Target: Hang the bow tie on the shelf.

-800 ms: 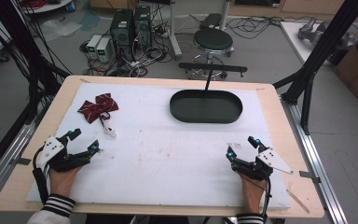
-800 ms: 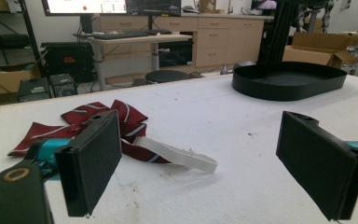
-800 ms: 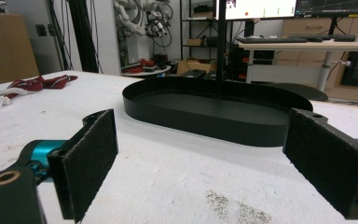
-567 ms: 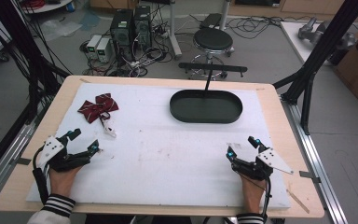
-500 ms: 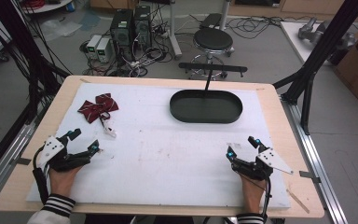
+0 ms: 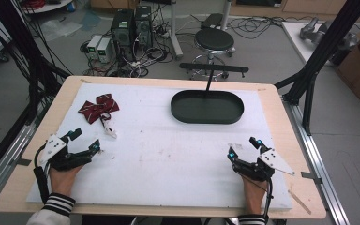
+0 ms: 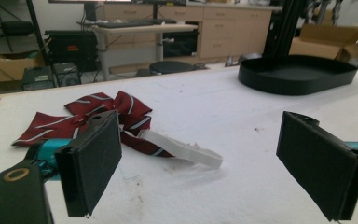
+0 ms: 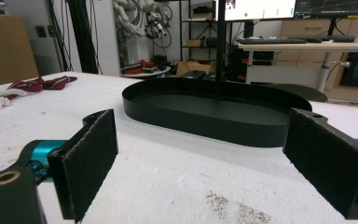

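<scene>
So, both tongs are parked on the white mat near the person's edge of the table, and neither has anything in it. The left gripper (image 6: 85,140) has its jaws spread wide, nothing between the pads, and the right gripper (image 6: 243,147) is just as wide and just as empty.

Closest thing to the left one is the bow tie (image 6: 98,107), dark red with thin pale stripes, lying flat just ahead of its jaws and a bit off to the left as that gripper's own camera sees it. Its white strap (image 7: 182,150) trails out toward the tongs and sits almost straight in front of them. Well ahead of the right gripper is the black tray (image 6: 207,117), oval, shallow wall, nothing in it.

My guess is the job is getting the tie into that tray, and the left hand looks best placed to start. If I were doing it I'd skip the strap, since it's thin and the tie would dangle and swing. Better to come in low over the mat, straddle the bunched knot in the middle of the fabric, and squeeze there. Keep the lower pad skimming the mat so it slides under the cloth instead of shoving it away. The right one can just stay put near the tray.
</scene>
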`<state>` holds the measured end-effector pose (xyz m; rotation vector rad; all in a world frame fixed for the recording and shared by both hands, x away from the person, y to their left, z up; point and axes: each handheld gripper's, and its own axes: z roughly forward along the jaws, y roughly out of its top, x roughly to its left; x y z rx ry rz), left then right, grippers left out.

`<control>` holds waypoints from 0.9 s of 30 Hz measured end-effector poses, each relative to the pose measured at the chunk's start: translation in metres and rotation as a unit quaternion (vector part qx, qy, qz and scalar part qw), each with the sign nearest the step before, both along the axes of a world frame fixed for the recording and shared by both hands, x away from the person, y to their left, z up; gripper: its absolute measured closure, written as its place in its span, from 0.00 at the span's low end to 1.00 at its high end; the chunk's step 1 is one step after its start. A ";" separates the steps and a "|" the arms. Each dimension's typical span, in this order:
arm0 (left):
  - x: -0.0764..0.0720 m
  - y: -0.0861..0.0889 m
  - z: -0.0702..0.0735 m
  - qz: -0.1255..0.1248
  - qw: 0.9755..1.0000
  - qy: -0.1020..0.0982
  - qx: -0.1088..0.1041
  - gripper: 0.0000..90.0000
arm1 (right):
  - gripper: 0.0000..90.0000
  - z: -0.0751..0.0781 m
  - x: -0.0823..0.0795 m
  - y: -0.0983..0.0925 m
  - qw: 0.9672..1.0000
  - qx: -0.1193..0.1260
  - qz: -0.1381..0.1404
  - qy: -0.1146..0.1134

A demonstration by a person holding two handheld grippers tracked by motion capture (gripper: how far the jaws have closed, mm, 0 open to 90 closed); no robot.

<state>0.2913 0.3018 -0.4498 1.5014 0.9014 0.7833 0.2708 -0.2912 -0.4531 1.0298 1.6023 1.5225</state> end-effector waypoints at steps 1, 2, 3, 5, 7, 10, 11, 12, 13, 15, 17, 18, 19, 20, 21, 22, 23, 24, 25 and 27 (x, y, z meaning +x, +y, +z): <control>0.001 0.000 0.001 0.001 1.000 0.002 0.003 0.16 | 0.10 0.000 0.000 0.000 1.000 0.000 0.000 0.000; 0.002 0.000 0.003 0.002 1.000 0.003 0.004 0.16 | 0.10 0.000 0.000 0.000 1.000 0.000 0.000 0.000; 0.003 0.000 0.005 0.003 1.000 0.007 0.005 0.16 | 0.10 0.000 0.000 0.000 1.000 0.000 0.001 0.000; 0.007 -0.001 0.014 0.007 1.000 0.016 0.009 0.16 | 0.10 0.000 0.000 0.000 1.000 0.000 0.000 0.000; 0.012 -0.003 0.020 0.007 1.000 0.026 0.017 0.16 | 0.10 0.000 0.000 0.000 1.000 0.000 0.001 0.000; 0.017 -0.004 0.028 0.003 0.999 0.033 0.026 0.16 | 0.10 0.000 0.000 0.000 1.000 0.001 0.001 0.001; 0.023 -0.007 0.035 0.004 0.998 0.046 0.031 0.16 | 0.10 0.000 0.000 0.000 1.000 0.001 0.001 0.000; 0.026 -0.007 0.039 0.005 0.998 0.058 0.034 0.16 | 0.10 0.000 0.000 0.000 1.000 0.001 0.001 0.000; 0.026 -0.007 0.039 0.005 0.998 0.058 0.034 0.16 | 0.10 0.000 0.000 0.000 1.000 0.001 0.001 0.000; 0.032 -0.010 0.045 0.008 0.997 0.075 0.035 0.16 | 0.10 0.000 0.000 0.000 1.000 0.001 0.001 0.001; 0.039 -0.013 0.050 0.010 0.995 0.092 0.043 0.16 | 0.10 0.000 0.000 0.000 1.000 0.001 0.000 0.000; 0.045 -0.017 0.053 0.012 0.993 0.107 0.053 0.16 | 0.10 0.000 0.000 0.000 1.000 0.002 0.000 0.001; 0.045 -0.017 0.053 0.012 0.993 0.107 0.053 0.16 | 0.10 0.000 0.000 0.000 1.000 0.002 0.000 0.001; 0.051 -0.021 0.055 0.012 0.991 0.121 0.056 0.16 | 0.10 0.000 0.000 0.000 1.000 0.002 0.000 0.001; 0.051 -0.021 0.055 0.012 0.991 0.121 0.056 0.16 | 0.10 0.000 0.000 0.000 1.000 0.002 0.000 0.002; 0.053 -0.023 0.056 0.015 0.990 0.128 0.059 0.16 | 0.10 0.000 0.000 0.000 1.000 0.003 -0.001 0.001; 0.056 -0.025 0.057 0.017 0.989 0.135 0.061 0.16 | 0.10 0.000 0.001 -0.001 1.000 0.002 -0.001 -0.002; 0.058 -0.027 0.057 0.018 0.988 0.140 0.063 0.17 | 0.10 0.000 0.001 -0.001 1.000 0.002 0.000 -0.001; 0.061 -0.029 0.057 0.019 0.987 0.148 0.065 0.17 | 0.10 0.000 0.000 -0.001 1.000 0.004 0.000 0.000; 0.066 -0.032 0.056 0.023 0.984 0.164 0.070 0.17 | 0.10 0.000 0.001 -0.001 1.000 0.004 0.000 -0.001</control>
